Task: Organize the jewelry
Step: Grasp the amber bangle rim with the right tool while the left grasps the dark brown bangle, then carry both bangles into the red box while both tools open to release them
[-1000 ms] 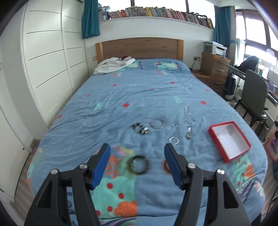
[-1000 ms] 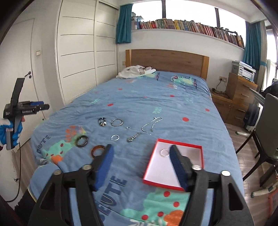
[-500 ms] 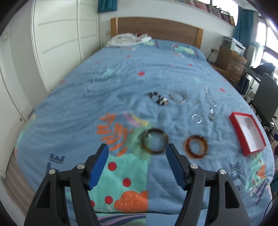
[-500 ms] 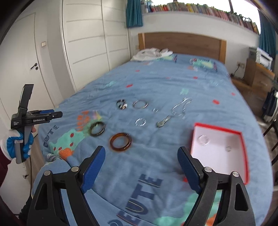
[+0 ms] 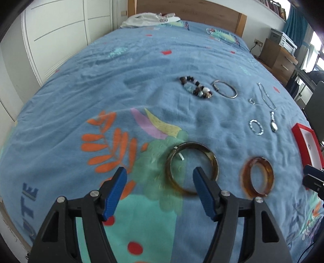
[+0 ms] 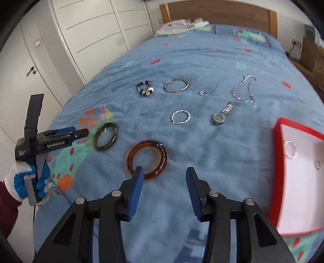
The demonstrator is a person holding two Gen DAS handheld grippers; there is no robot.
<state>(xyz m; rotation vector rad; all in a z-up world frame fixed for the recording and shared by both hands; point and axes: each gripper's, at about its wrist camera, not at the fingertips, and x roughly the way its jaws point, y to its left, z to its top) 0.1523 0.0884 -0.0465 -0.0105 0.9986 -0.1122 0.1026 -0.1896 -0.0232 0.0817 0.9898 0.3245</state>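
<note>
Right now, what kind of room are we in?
A bedroom, most likely: the jewelry lies on a bed with a blue patterned bedspread and a wooden headboard, beside white wardrobe doors.

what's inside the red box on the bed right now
The red box holds a silver ring-shaped bracelet and a smaller silver piece on its white lining. Its right side runs out of frame, so anything there can't be seen.
</note>
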